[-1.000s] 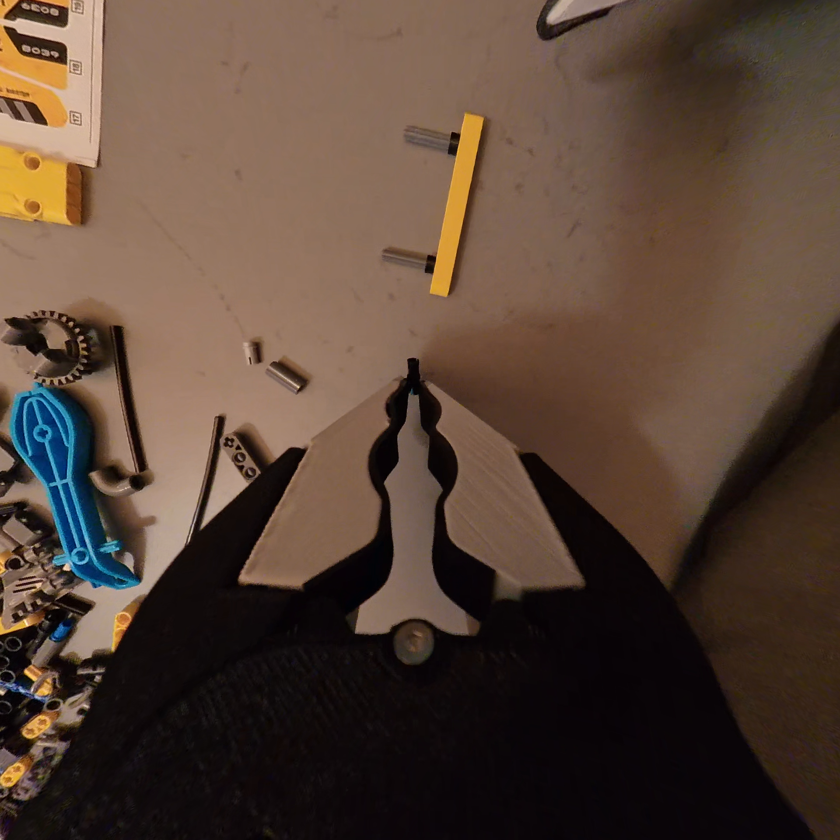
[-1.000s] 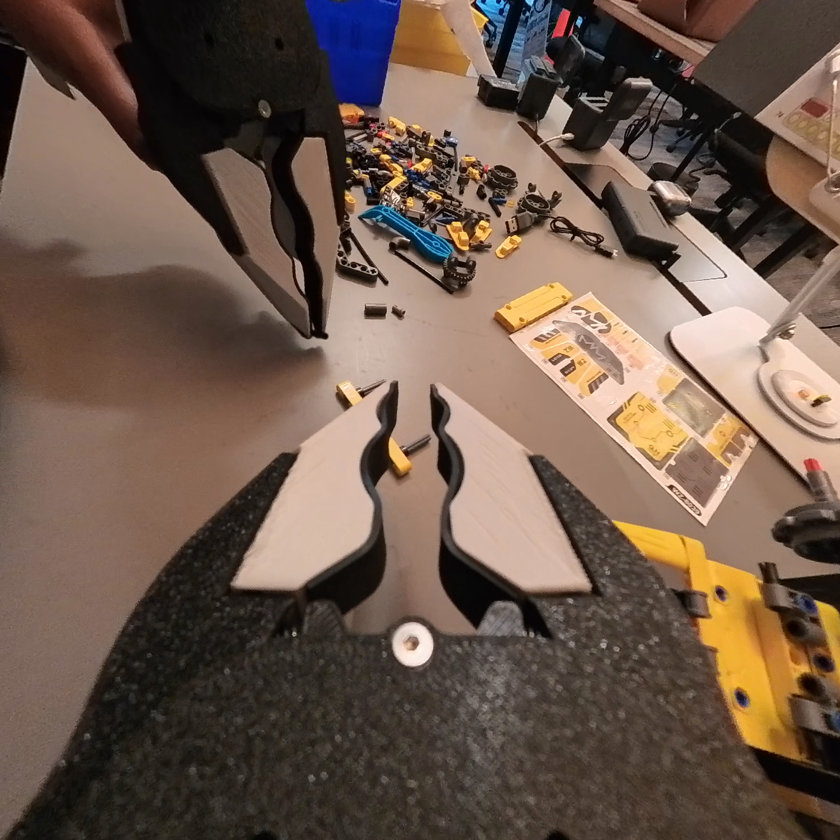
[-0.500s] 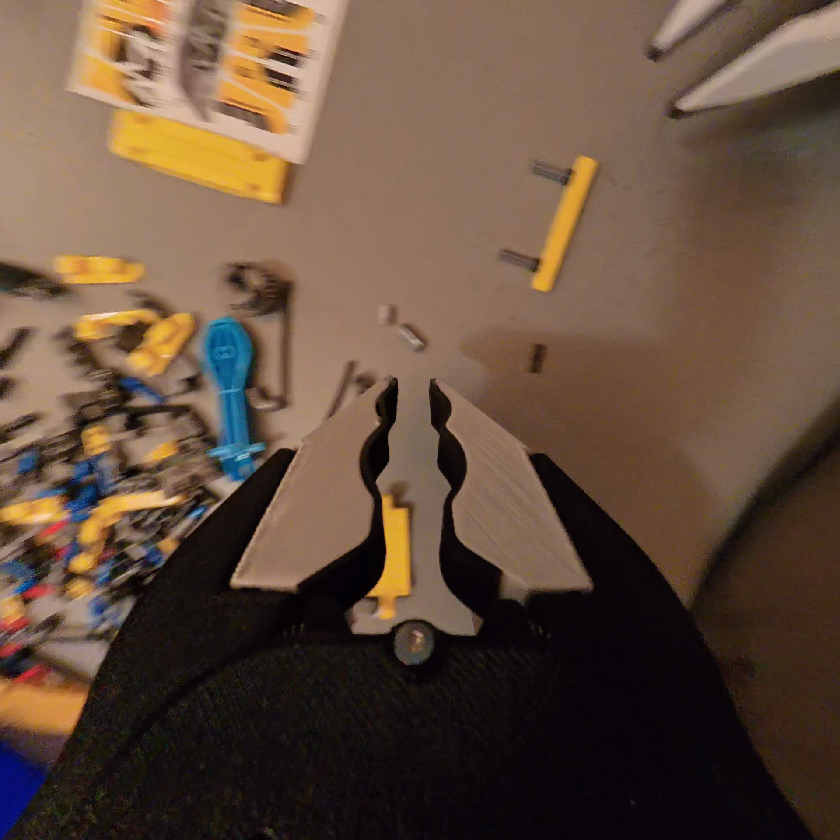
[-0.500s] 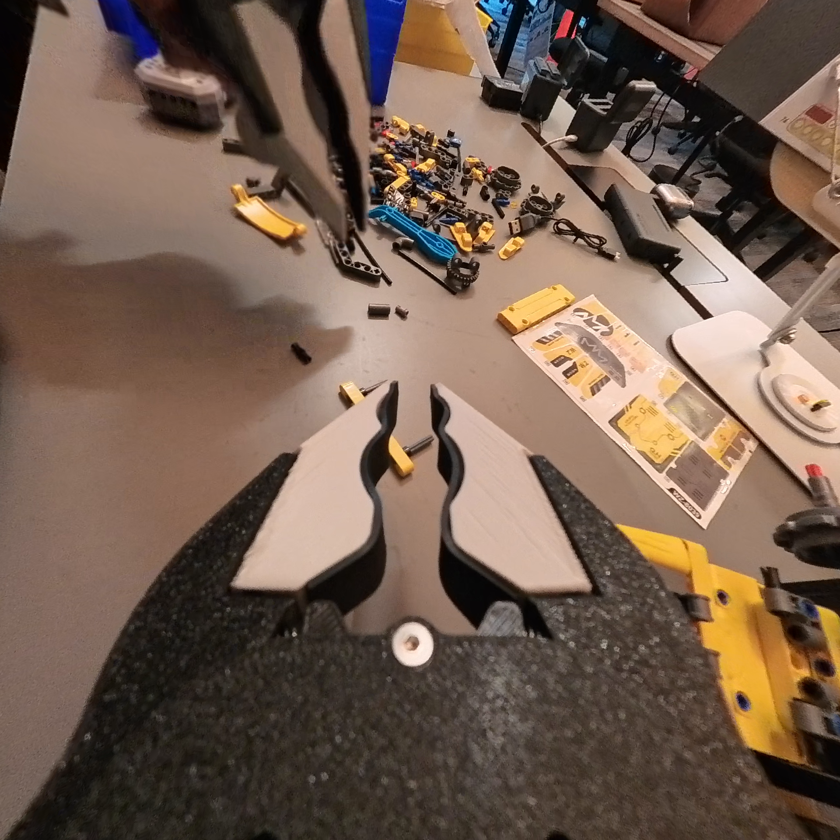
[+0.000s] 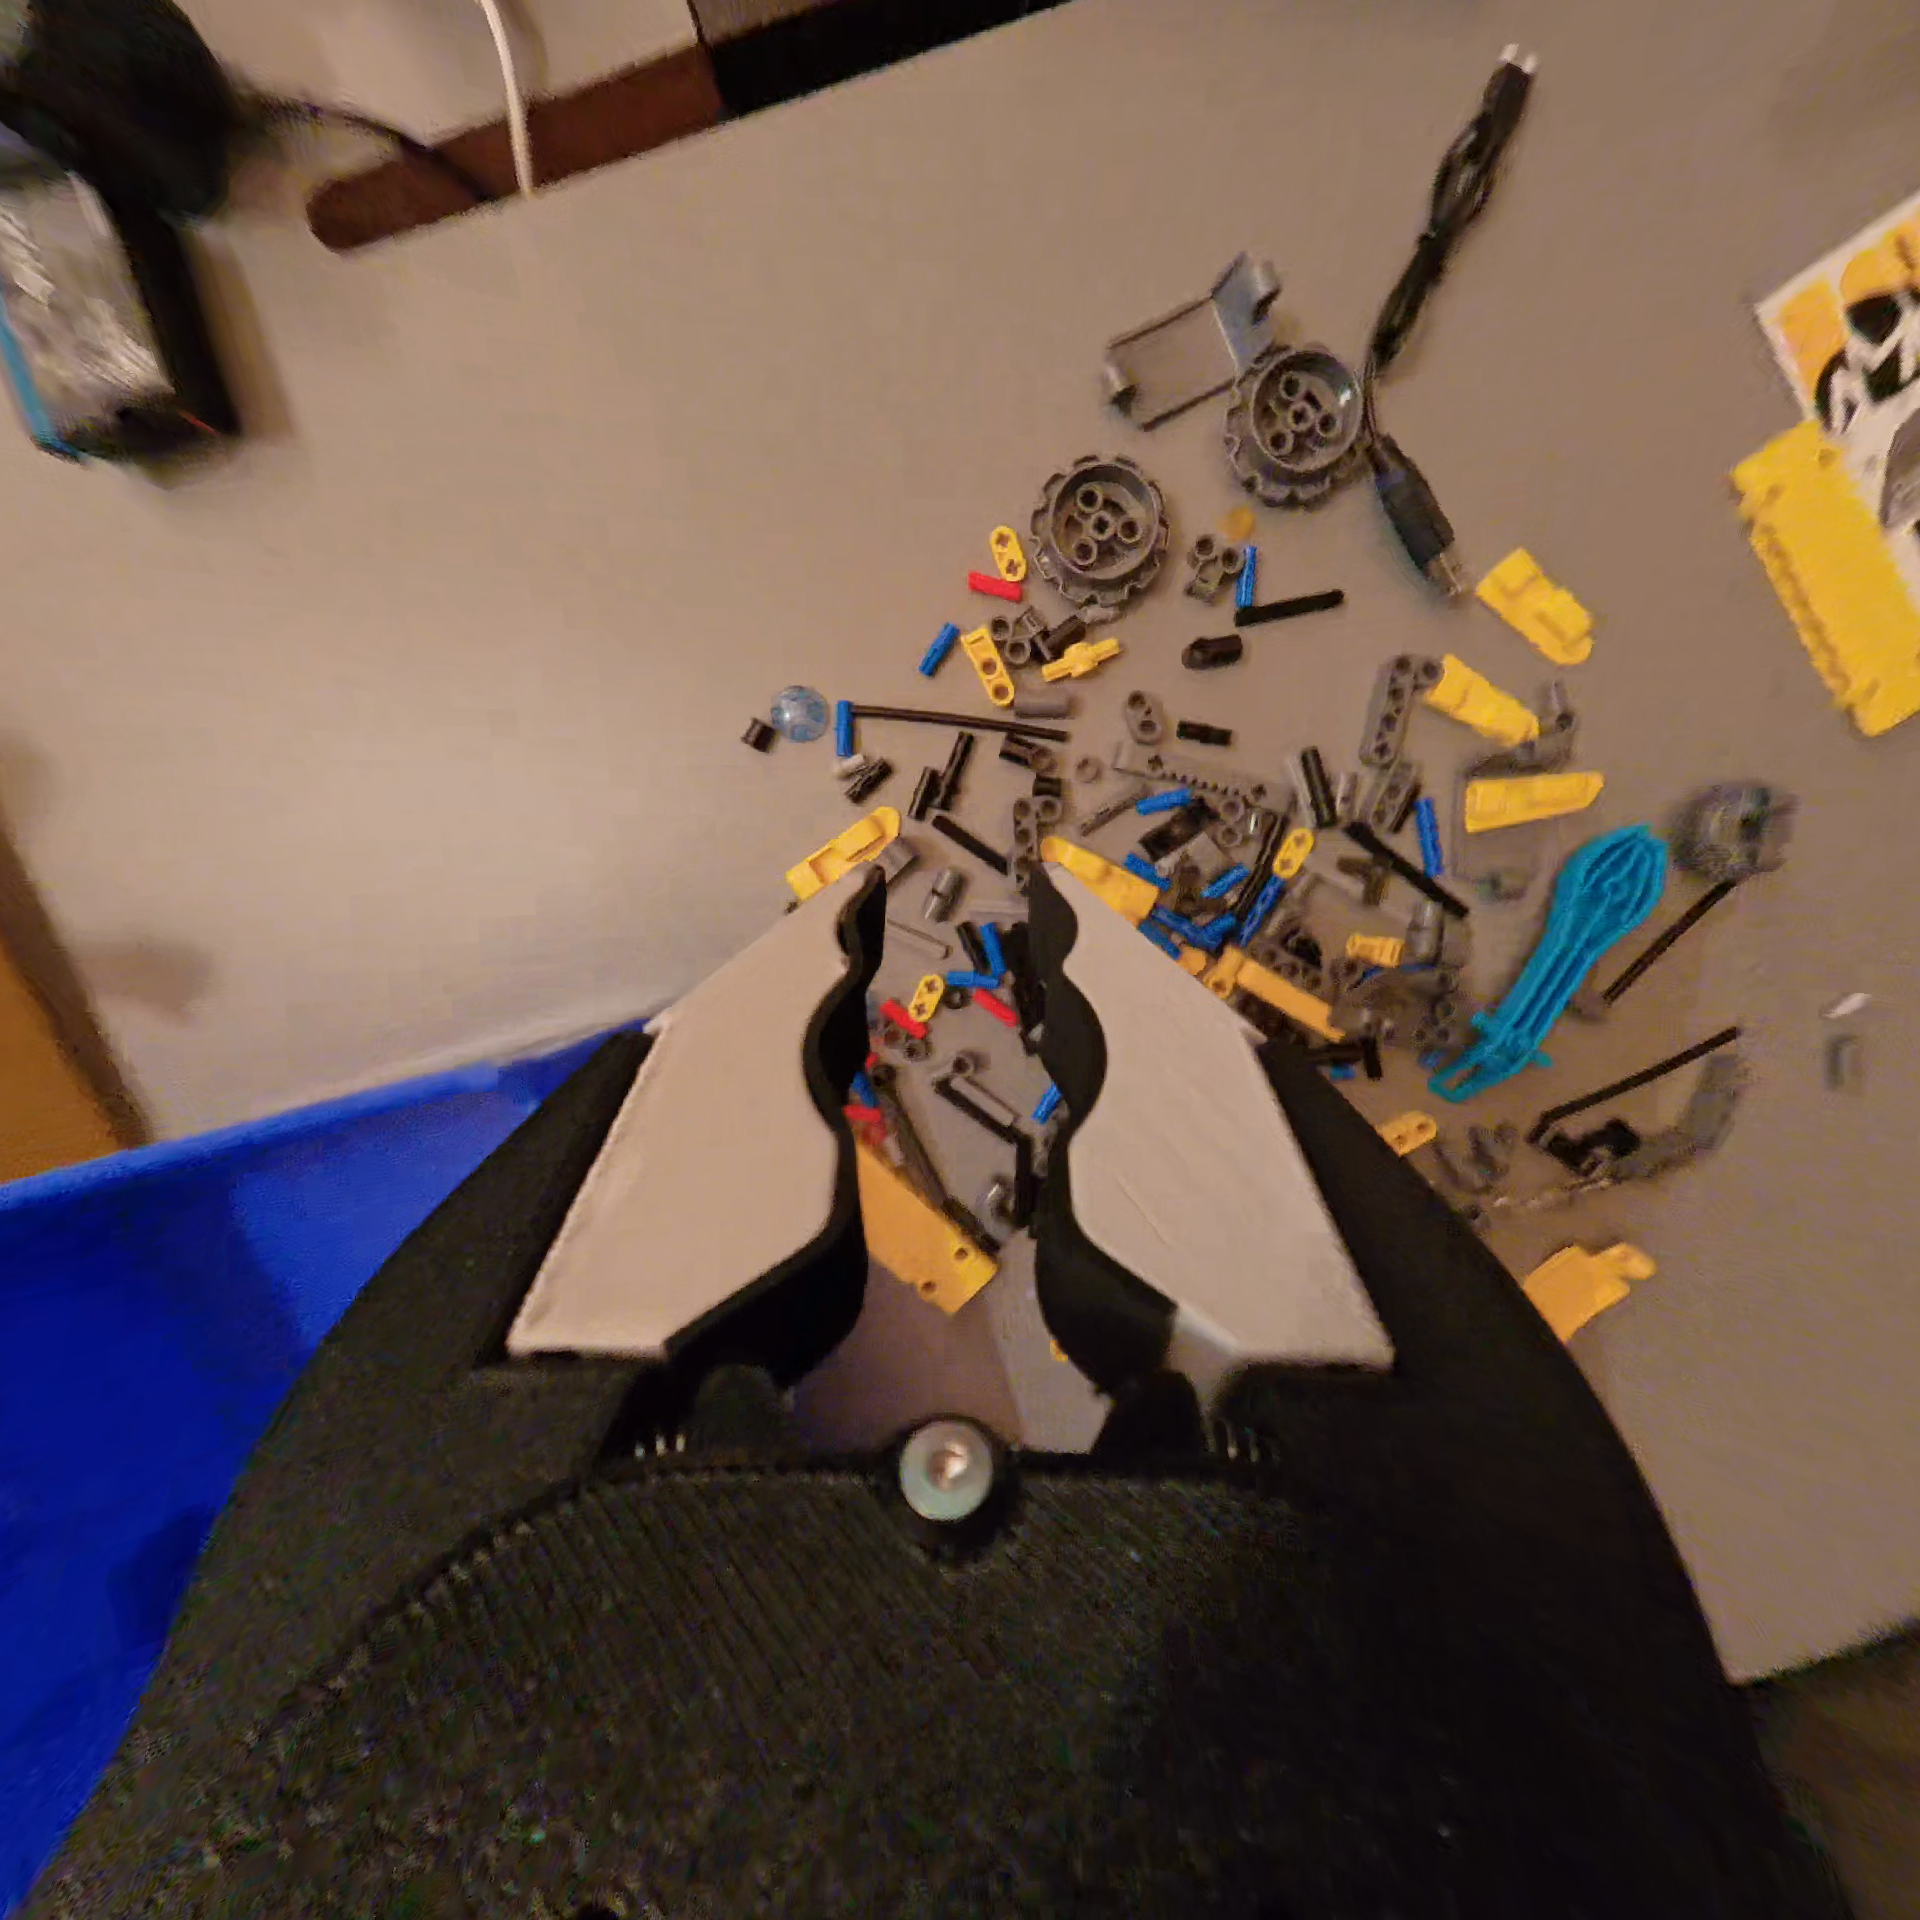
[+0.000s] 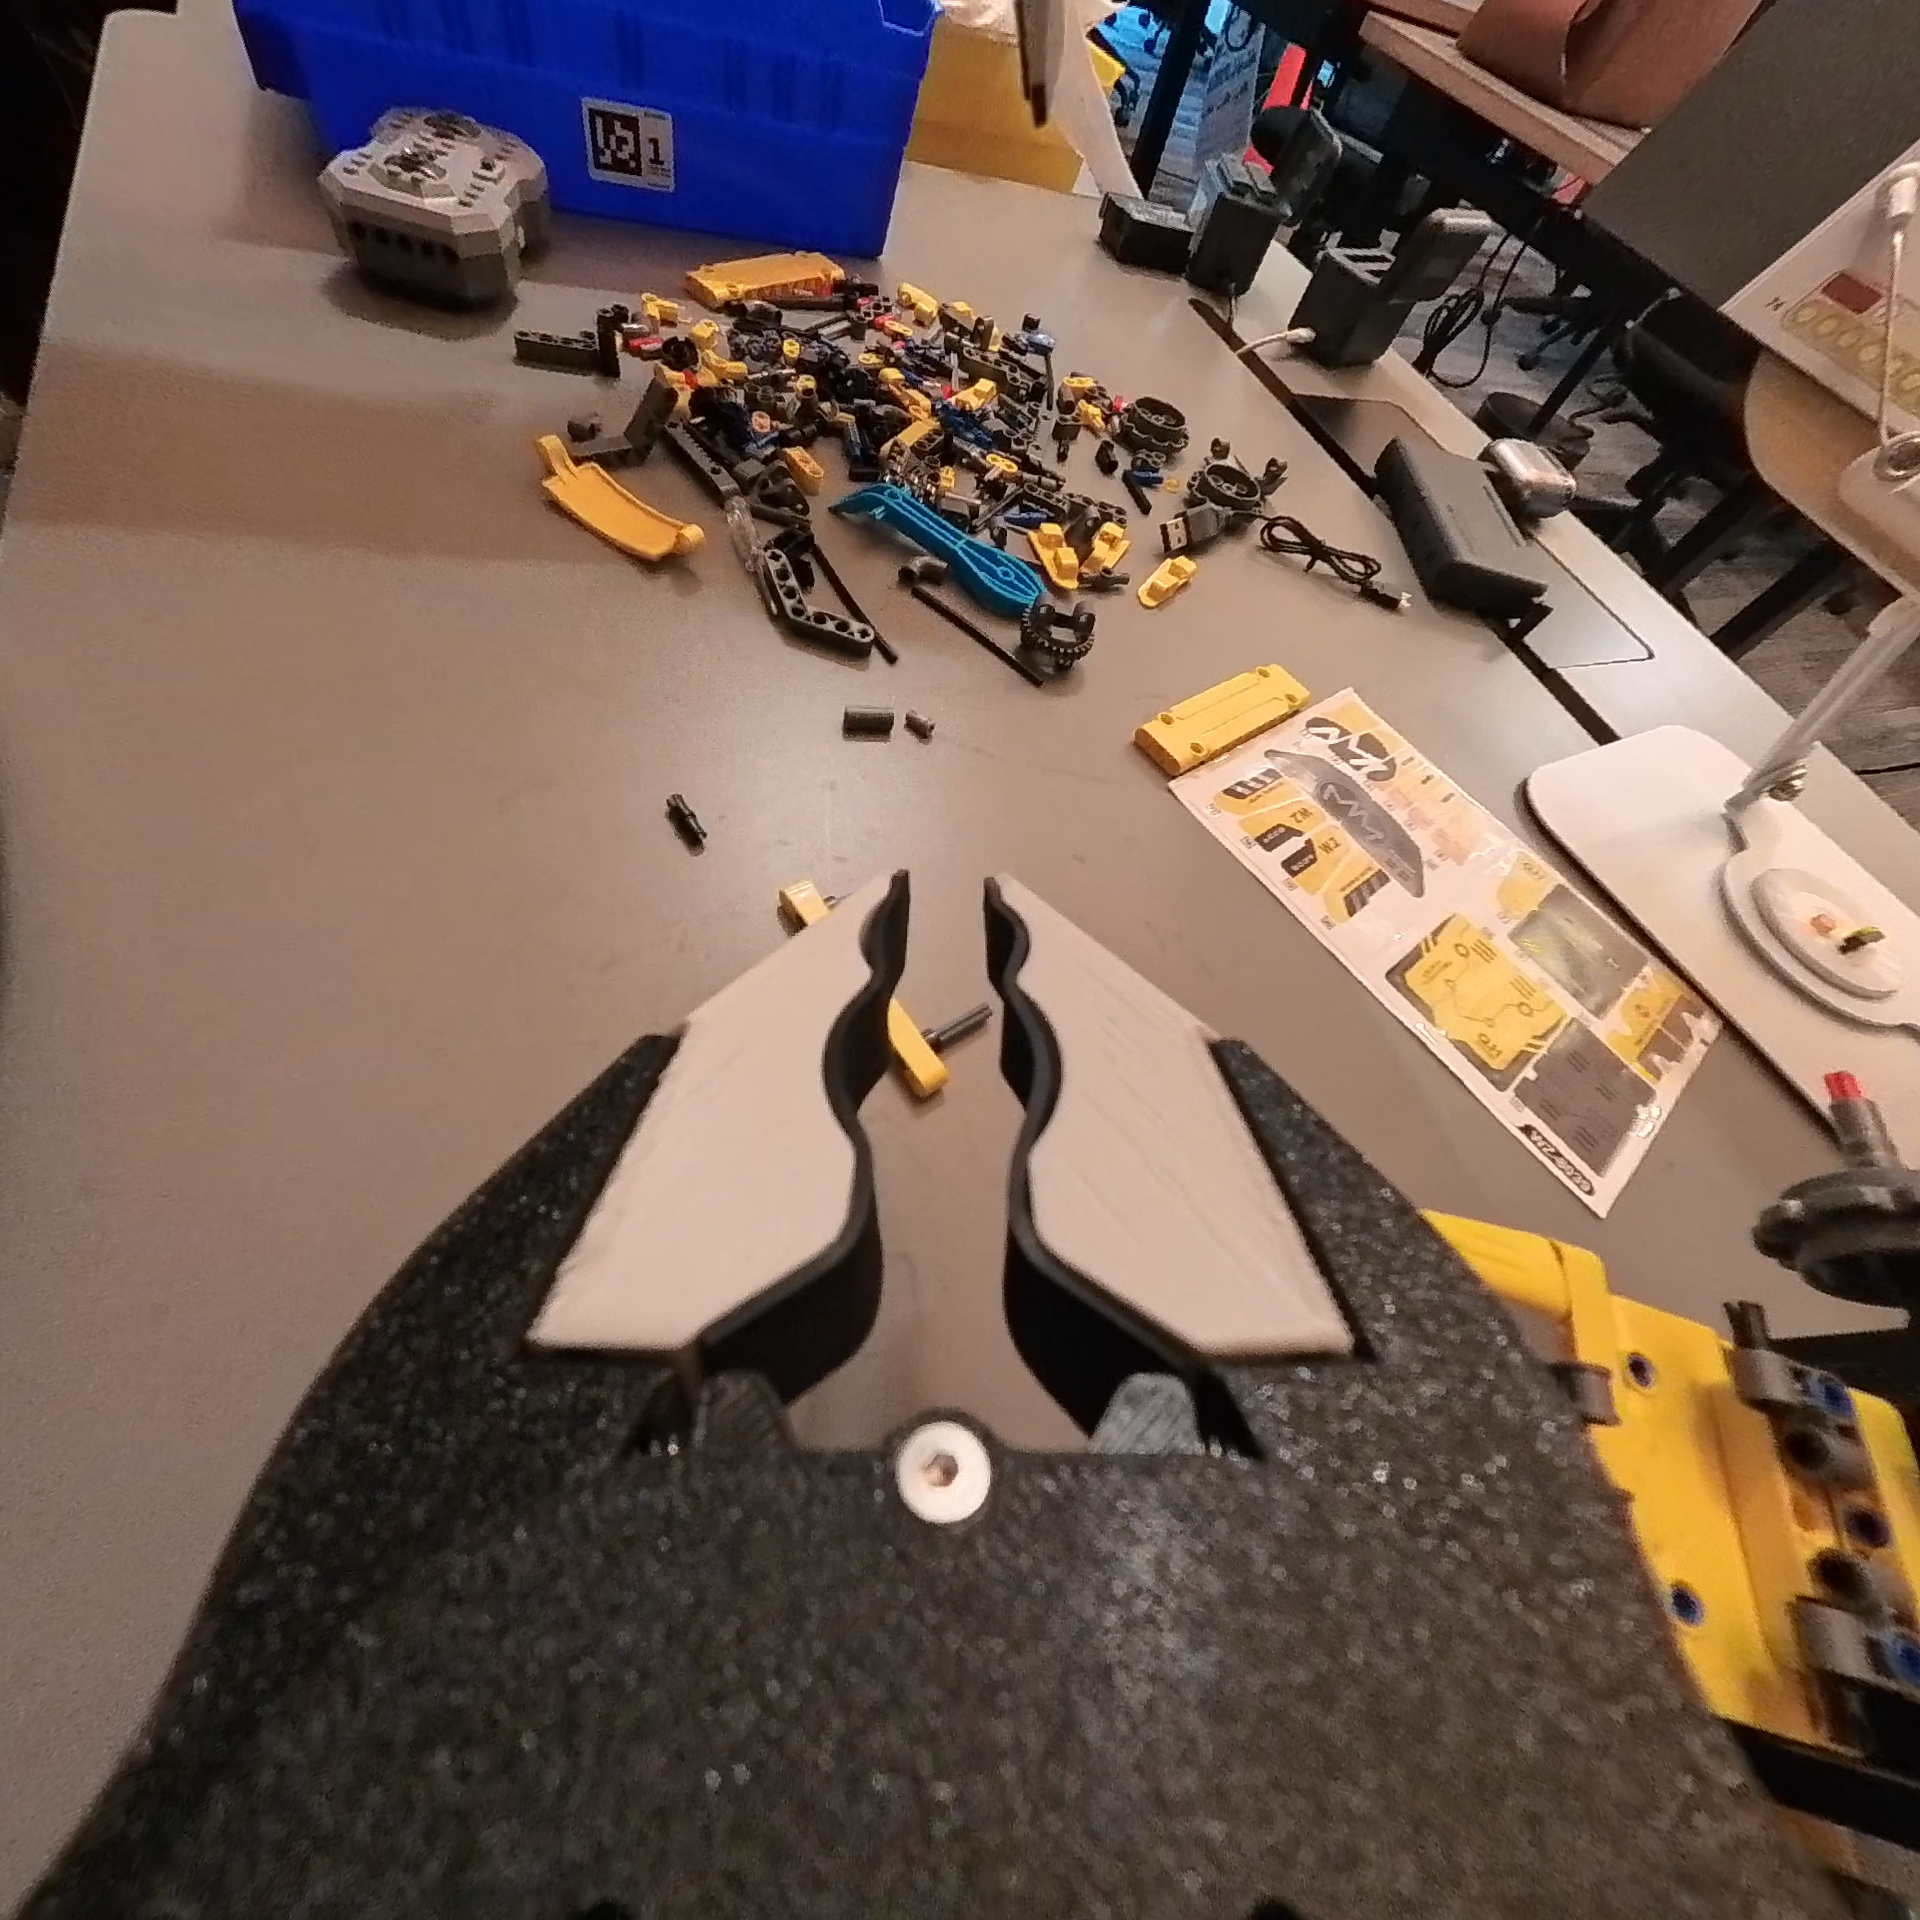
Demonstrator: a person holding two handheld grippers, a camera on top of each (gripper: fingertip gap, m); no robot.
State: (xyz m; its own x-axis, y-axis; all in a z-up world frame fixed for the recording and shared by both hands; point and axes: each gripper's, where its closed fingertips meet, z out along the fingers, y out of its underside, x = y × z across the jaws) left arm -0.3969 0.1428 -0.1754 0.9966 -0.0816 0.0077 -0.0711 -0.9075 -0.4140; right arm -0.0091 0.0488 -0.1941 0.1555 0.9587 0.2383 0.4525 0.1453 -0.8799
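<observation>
Since a second earlier, the left gripper had let go of a small black pin and swung over the scattered brick pile, jaws apart and empty. Beside it sat a blue bin bearing a square coded label, contents unseen. Right gripper hung parted above a yellow beam near the surface's near edge.

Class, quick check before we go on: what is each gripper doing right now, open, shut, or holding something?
Left gripper: open, holding nothing, above the pile of small building pieces.
Right gripper: open, holding nothing, over the yellow beam on the table.
</observation>
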